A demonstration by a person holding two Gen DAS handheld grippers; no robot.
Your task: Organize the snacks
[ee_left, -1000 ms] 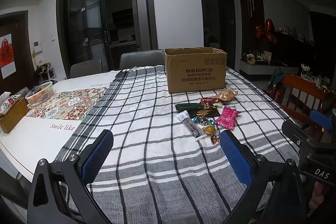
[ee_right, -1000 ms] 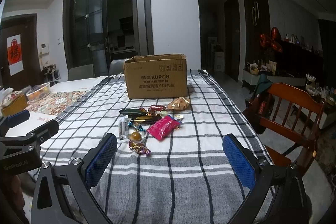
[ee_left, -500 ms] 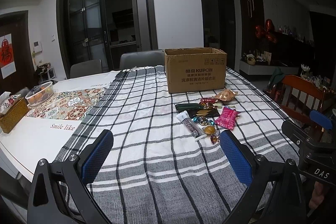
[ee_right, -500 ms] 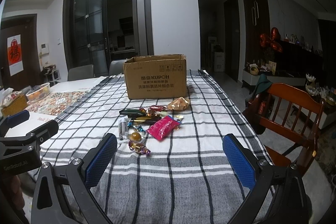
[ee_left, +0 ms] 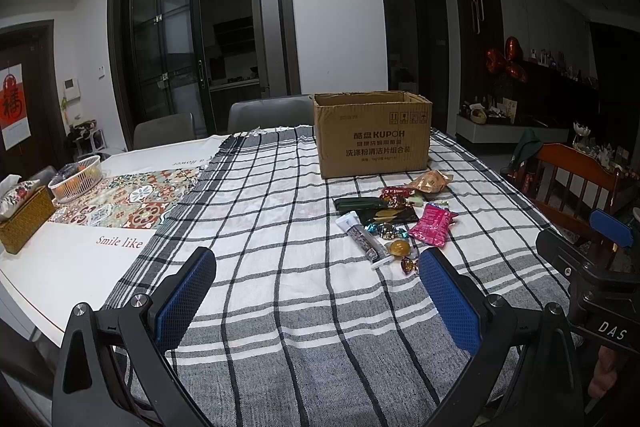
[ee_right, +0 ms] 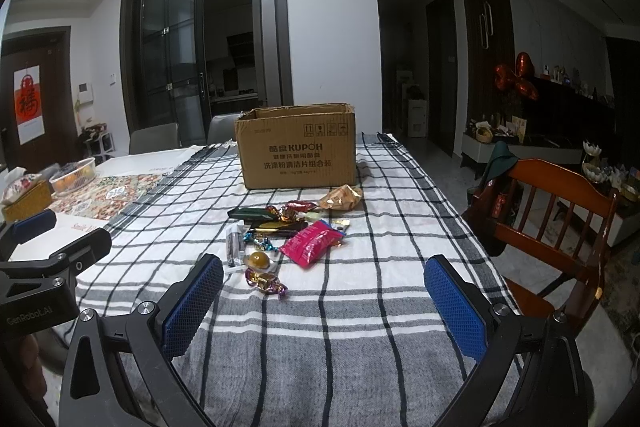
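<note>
Hovering over the checked cloth (ee_left: 280, 227) on the table (ee_left: 60, 267), your left tongs (ee_left: 316, 291) and right tongs (ee_right: 324, 291) both gape wide, gripping nothing. The snacks (ee_right: 292, 231) lie heaped just ahead of the open cardboard box (ee_right: 296, 151), the pink packet (ee_right: 312, 237) nearest your right tongs. A wicker tissue box (ee_left: 24, 215) and white basket (ee_left: 76, 179) sit far left; a wooden chair (ee_right: 552, 219) stands right.

Right gripper (ee_right: 324, 301) wide open above plaid cloth (ee_right: 360, 327); snacks (ee_right: 288, 231) scattered ahead, pink packet (ee_right: 314, 242) among them; carton (ee_right: 296, 149) upright behind; left gripper (ee_right: 44, 259) at left edge.
</note>
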